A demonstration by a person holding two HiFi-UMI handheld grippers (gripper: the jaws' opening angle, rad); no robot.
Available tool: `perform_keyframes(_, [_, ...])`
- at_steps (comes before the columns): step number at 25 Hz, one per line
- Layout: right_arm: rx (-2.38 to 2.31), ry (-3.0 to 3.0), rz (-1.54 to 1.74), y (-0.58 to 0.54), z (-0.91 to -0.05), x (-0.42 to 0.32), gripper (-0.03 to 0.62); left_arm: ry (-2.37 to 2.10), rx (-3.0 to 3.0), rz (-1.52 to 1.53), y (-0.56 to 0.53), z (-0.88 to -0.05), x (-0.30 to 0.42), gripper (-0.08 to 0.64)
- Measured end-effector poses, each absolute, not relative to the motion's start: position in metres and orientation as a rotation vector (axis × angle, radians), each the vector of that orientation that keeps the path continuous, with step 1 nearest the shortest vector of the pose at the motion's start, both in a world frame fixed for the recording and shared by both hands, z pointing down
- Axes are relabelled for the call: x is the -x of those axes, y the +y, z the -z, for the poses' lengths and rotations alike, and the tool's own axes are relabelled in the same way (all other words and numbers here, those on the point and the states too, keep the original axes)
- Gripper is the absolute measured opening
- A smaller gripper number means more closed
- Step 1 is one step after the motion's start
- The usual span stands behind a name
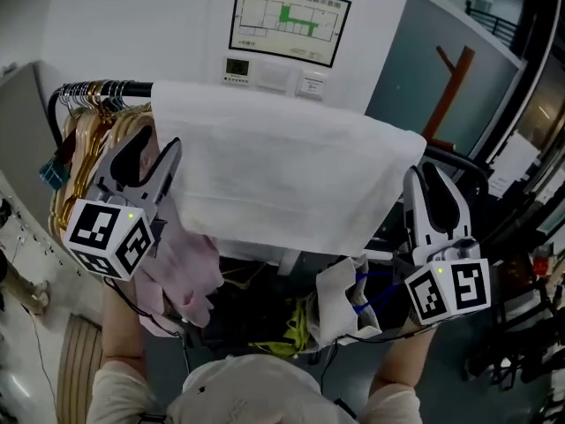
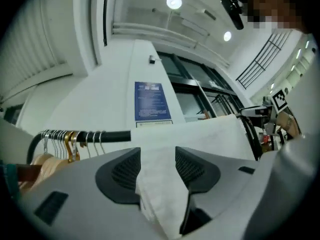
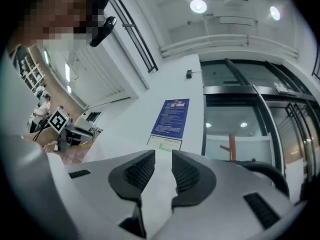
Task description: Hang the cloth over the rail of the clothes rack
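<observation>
White wall with a framed floor plan (image 1: 290,20) backs the scene in the head view. The black metal rail (image 1: 115,87) of the clothes rack runs across it, and the large white cloth (image 1: 282,166) already lies draped over it, its near fall hanging toward the person. The left gripper (image 1: 152,153) and right gripper (image 1: 428,177) hold this fall's two lower corners. The cloth's left edge sits just beside the bunched gold and wooden hangers (image 1: 84,140); a pink garment (image 1: 190,272) hangs below. Dark clutter crowds the right side.

Left gripper view: the left gripper (image 2: 157,166) pinches a gathered fold of cloth (image 2: 160,194), with the rail (image 2: 100,136) and hangers (image 2: 60,144) ahead.

Right gripper view: the right gripper (image 3: 163,171) pinches a flat strip of cloth (image 3: 159,206) across a narrow gap.

Judgement: the hanging is essentially done; release and withdrawal remain. Room is clearest straight back toward the person, tight at the hangers.
</observation>
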State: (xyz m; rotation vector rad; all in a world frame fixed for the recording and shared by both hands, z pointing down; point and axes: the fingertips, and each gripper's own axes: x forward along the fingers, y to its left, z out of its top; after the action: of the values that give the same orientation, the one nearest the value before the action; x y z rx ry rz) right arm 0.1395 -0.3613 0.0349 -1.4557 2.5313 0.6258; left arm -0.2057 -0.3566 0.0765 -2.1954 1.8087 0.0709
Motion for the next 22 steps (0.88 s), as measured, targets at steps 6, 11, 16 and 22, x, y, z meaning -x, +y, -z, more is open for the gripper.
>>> perform_keyframes(6, [1.544,2.607,-0.451,-0.398,-0.067,-0.156,0.135,1.996,2.144,-0.040,-0.372,-0.088,0.224,0.206])
perform_keyframes(11, [1.564,2.566,-0.419,-0.402,-0.057,-0.153,0.133,1.915,2.277,-0.207,-0.389,-0.076,0.208,0.205])
perform_keyframes(16, [1.517,2.545,-0.331,-0.400,-0.049,-0.152,0.040,1.861,2.305,-0.225,-0.385,-0.064,0.206,0.199])
perform_keyframes(22, [1.533,2.492,-0.378,-0.392,-0.039,-0.154,0.020,2.007,2.147,-0.236,-0.381,-0.056,0.232,0.031])
